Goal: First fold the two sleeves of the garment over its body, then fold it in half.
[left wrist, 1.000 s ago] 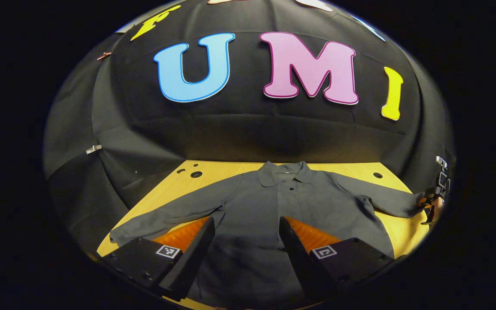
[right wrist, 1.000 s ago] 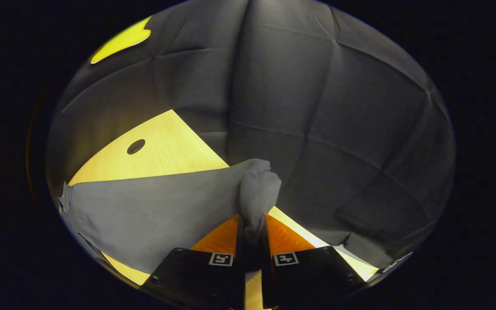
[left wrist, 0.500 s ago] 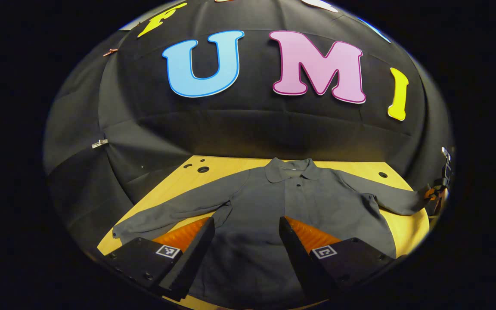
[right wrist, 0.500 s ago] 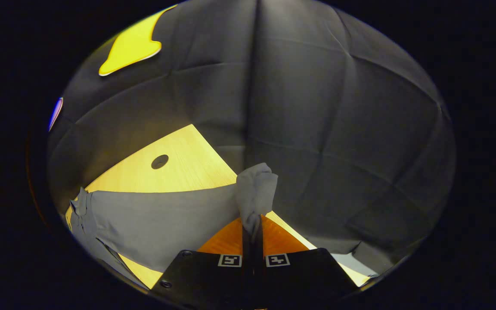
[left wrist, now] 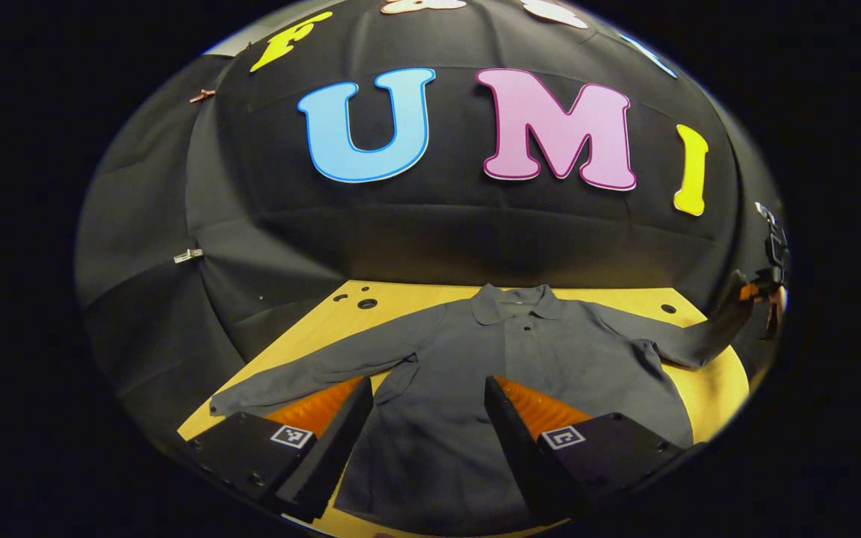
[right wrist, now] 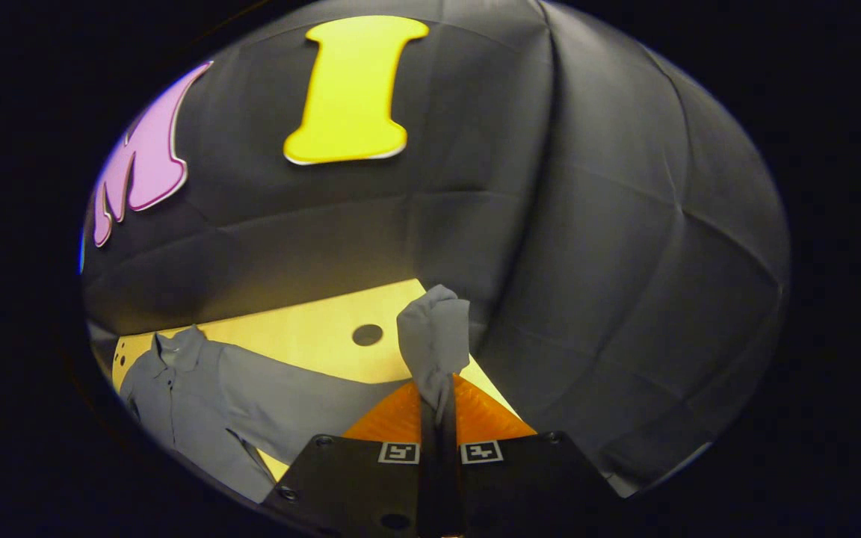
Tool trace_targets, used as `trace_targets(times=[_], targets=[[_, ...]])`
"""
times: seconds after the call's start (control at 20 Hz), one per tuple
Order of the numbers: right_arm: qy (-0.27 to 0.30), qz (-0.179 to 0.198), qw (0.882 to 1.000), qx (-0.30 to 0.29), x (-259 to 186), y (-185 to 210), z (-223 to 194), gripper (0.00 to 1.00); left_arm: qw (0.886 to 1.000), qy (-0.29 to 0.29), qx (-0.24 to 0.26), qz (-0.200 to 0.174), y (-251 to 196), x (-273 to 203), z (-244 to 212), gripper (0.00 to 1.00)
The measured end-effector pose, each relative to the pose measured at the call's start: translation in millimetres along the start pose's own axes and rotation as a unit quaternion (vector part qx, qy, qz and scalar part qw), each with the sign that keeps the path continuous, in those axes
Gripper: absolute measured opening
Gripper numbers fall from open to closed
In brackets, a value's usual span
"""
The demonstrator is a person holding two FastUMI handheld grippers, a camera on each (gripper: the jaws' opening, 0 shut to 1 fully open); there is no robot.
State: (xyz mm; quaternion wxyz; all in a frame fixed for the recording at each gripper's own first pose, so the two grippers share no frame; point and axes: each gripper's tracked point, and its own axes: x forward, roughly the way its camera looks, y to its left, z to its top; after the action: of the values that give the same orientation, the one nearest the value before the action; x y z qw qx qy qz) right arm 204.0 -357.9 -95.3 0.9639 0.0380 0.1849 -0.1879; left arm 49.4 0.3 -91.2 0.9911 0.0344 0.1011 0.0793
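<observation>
Wooden table [left wrist: 714,381] | left gripper [left wrist: 424,418] spread above garment [left wrist: 520,366] | right gripper [right wrist: 439,407] pinching lifted sleeve [right wrist: 430,336]

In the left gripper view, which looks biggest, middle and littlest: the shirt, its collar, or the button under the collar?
1. Shirt, spread across the table.
2. Collar.
3. Button, a tiny dot.

All three belong to one garment, so nearness to the camera does not muddle the order.

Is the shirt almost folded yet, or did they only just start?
Only just started. Done: nothing is folded; the shirt lies spread flat on the table. In hand: the right gripper is shut on the cuff of one sleeve and holds it up off the table. The left gripper is open above the shirt's body. Left: both sleeve folds, then the fold in half.
</observation>
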Motion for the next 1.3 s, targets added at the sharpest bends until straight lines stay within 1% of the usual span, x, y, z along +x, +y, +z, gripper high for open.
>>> trace_targets(times=[0.1,0.2,0.3,0.5,0.6,0.8,1.15,1.3], targets=[[-0.020,0.024,0.999,-0.007,-8,29,20,0.05,1.000,0.002,-0.004,0.008,7,-4,-5,0.95],[-0.027,0.050,0.998,-0.011,-16,56,37,0.05,1.000,0.008,-0.013,0.018,15,-9,-12,0.95],[-0.034,0.075,0.996,-0.018,-26,76,48,0.05,0.999,0.012,-0.024,0.028,25,-16,-15,0.95],[-0.041,0.119,0.992,-0.005,-35,144,62,0.05,0.998,0.012,-0.033,0.056,50,-28,-15,0.95],[-0.038,0.143,0.989,-0.012,-38,180,62,0.05,0.996,0.021,-0.040,0.072,62,-31,-22,0.95],[-0.036,0.197,0.979,-0.034,-58,252,63,0.05,0.994,0.035,-0.053,0.091,75,-43,-33,0.95],[-0.013,0.254,0.964,-0.074,-84,356,32,0.05,0.992,0.051,-0.073,0.087,86,-43,-43,0.95],[0.001,0.273,0.958,-0.091,-94,398,12,0.05,0.990,0.056,-0.093,0.088,92,-42,-50,0.95]])
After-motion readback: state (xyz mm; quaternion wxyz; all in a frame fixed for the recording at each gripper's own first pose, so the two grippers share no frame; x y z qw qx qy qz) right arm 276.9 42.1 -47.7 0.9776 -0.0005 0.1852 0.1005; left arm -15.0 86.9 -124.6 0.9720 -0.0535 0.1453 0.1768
